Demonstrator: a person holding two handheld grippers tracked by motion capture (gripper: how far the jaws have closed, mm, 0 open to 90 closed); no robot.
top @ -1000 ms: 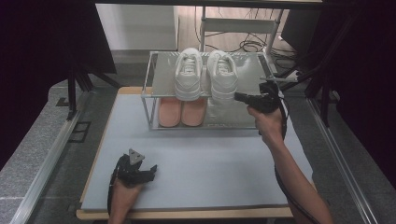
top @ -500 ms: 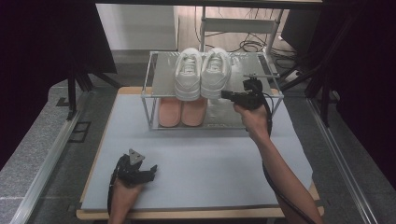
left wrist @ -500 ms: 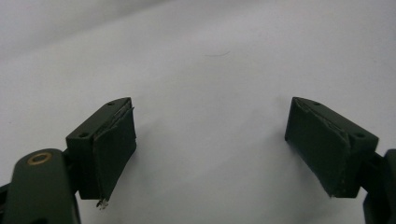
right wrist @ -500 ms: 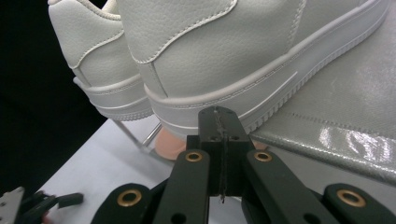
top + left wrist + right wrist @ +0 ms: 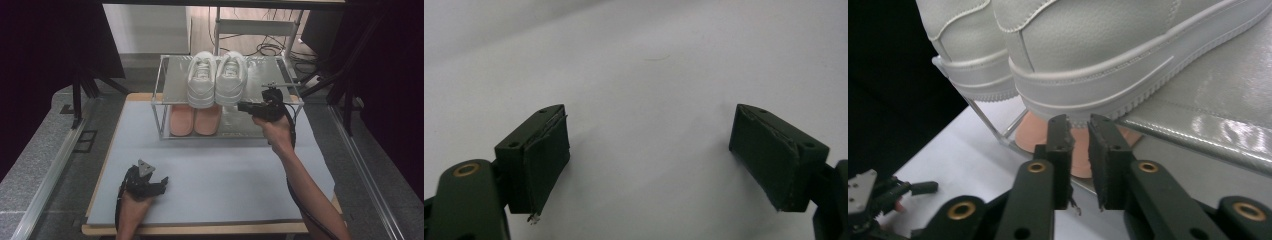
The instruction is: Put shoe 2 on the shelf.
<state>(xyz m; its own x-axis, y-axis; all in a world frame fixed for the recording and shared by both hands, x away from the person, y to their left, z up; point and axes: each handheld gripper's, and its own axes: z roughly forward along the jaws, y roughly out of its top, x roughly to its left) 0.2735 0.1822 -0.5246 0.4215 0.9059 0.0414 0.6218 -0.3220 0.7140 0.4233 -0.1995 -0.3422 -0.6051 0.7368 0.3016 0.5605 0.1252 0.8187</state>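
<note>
Now your right gripper (image 5: 243, 106) sits closer to the heel of the right-hand white sneaker (image 5: 230, 79) than it did a second ago, when it hung out past the right edge of the rack (image 5: 165, 92). You have carried it leftward along the front of the upper shelf, and its jaws have just been opening from fully pressed together to a narrow gap. In the right gripper view, nothing lies between the pads (image 5: 1062, 150); the tips stand just short of the sneaker's (image 5: 1108, 65) sole, at the shelf's front lip.

To my eye, that reads as the start of a grasp on the shoe's heel. The gap looks far too slim for the heel, so you would need to spread the jaws much wider before pushing in, or the tips will butt against the sole and nudge the shoe back along the shelf.

Both white sneakers, the other (image 5: 201, 81) touching its mate, rest side by side on the upper shelf, heels toward you. The pink pair (image 5: 195, 120) stands on the lower level, beneath them.

Your left gripper (image 5: 159, 185) lies on the grey mat (image 5: 225, 170) near the table's front edge, where it was a second ago. Its jaws are spread wide over bare mat, holding nothing, as the left gripper view shows (image 5: 651, 165).
</note>
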